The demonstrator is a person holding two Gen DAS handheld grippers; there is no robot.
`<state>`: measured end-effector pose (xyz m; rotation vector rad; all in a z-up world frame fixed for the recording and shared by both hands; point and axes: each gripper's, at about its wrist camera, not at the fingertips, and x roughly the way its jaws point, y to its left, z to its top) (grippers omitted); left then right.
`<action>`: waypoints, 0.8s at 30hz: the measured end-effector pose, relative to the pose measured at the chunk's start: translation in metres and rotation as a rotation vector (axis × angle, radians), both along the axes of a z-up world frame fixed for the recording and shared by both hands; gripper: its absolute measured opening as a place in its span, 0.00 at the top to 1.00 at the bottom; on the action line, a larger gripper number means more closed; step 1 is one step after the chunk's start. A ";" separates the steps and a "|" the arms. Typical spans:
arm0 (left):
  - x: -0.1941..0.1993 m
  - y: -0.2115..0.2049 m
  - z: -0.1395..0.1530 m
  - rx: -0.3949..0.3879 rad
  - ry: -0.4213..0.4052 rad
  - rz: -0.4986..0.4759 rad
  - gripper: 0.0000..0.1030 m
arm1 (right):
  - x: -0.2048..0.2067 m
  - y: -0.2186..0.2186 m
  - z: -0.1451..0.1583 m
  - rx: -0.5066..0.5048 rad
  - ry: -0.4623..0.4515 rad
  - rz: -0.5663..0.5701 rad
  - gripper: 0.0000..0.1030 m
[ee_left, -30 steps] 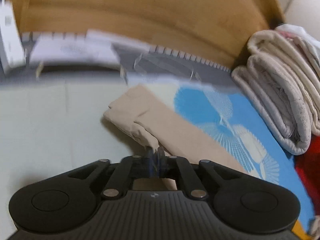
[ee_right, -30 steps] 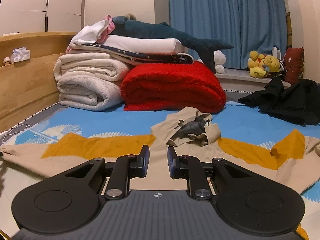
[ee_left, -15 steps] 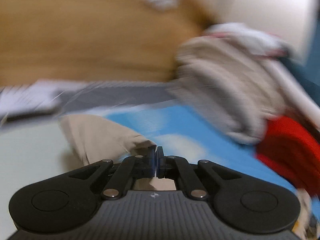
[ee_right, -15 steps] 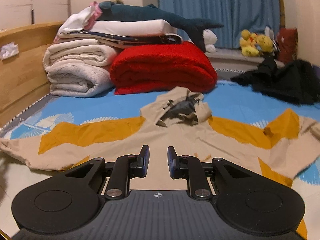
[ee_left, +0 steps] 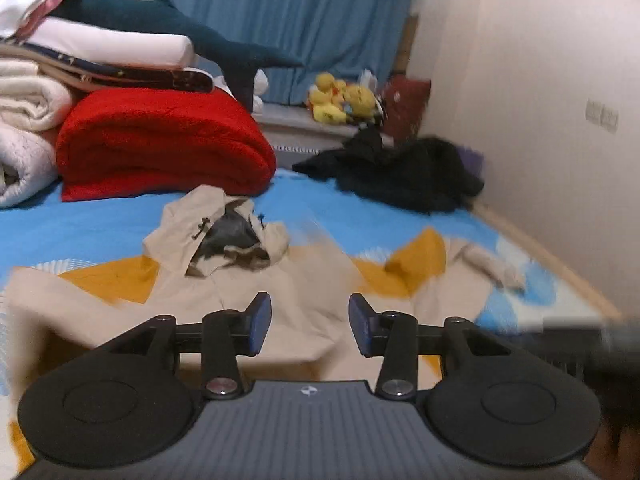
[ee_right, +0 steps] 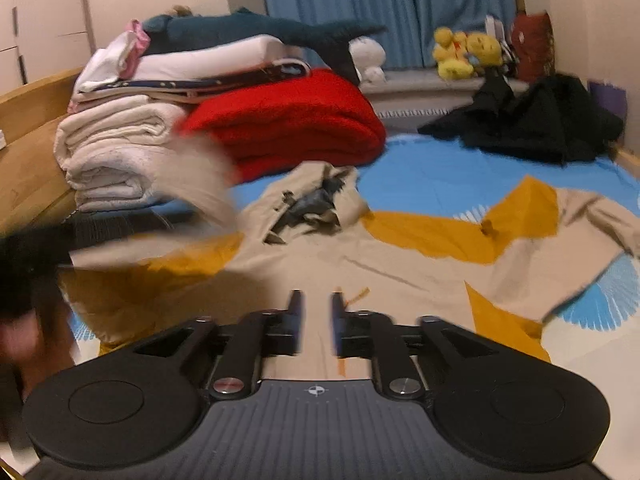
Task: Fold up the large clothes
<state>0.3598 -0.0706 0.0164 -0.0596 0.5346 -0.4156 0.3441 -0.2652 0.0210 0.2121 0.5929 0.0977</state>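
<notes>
— Left tool (ee_left: 310, 322)? Jaws just spread, nothing between them; right tool (ee_right: 316, 322) parted too, just widening, empty.
— And the hoodie (ee_left: 304, 280)?
— Spread flat on the bed (ee_left: 100, 224); beneath both tools.

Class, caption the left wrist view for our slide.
Open left tool hovers over a beige-and-mustard hooded coat spread on the blue bedsheet.

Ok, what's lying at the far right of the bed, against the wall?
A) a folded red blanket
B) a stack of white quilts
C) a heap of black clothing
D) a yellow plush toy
C: the heap of black clothing sits crumpled on the blue sheet by the wall.
</notes>
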 end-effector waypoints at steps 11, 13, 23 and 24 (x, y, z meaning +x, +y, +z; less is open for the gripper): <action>0.013 0.114 -0.020 0.147 0.220 0.547 0.56 | 0.011 -0.029 -0.016 0.153 0.027 -0.106 0.94; 0.030 0.125 -0.032 0.118 0.291 0.564 0.56 | 0.014 -0.030 -0.021 0.150 0.013 -0.121 0.95; 0.062 0.133 -0.046 0.164 0.277 0.523 0.55 | 0.065 -0.049 -0.068 0.298 0.098 -0.153 0.71; 0.058 0.137 -0.046 0.153 0.283 0.530 0.55 | 0.071 -0.050 -0.075 0.316 0.118 -0.151 0.63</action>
